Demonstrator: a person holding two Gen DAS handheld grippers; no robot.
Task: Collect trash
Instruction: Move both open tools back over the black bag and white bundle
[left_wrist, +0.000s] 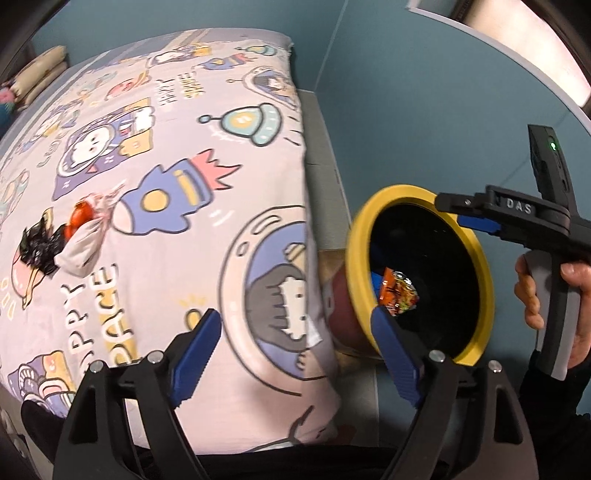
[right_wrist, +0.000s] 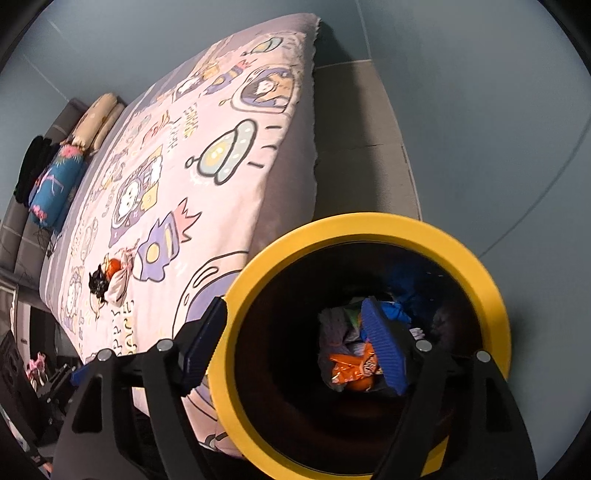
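**Obs. 1:** Left wrist view, largest first: bed with a pale pink cartoon space-print cover filled the left and centre of the frame. Blue wall upper right.

**Obs. 2:** Right wrist view agreed. Bed ran from lower centre to upper left, with pillows at its far end, upper left.

**Obs. 1:** Next in size: trash bin, yellow rim, black inside, at right of centre, tilted with its mouth toward the camera, just beside the bed's edge.

**Obs. 2:** Bin took up my lower right. Wrappers lay at the bottom, an orange wrapper among them.

**Obs. 1:** Right gripper reached in from the right edge, fingers clamped over the bin's upper rim. Hand on its handle.

**Obs. 2:** Confirmed in my view: one finger sat outside the rim, the other inside the bin.

**Obs. 1:** Left gripper at bottom centre, fingers spread wide, nothing between them. Its right pad overlapped the bin's lower rim; contact unclear.

**Obs. 2:** Smallest: trash pile on the cover, centre left — black crumpled piece, something orange-red, a whitish knotted bundle.

**Obs. 1:** Same pile at my left edge, well apart from the bin.
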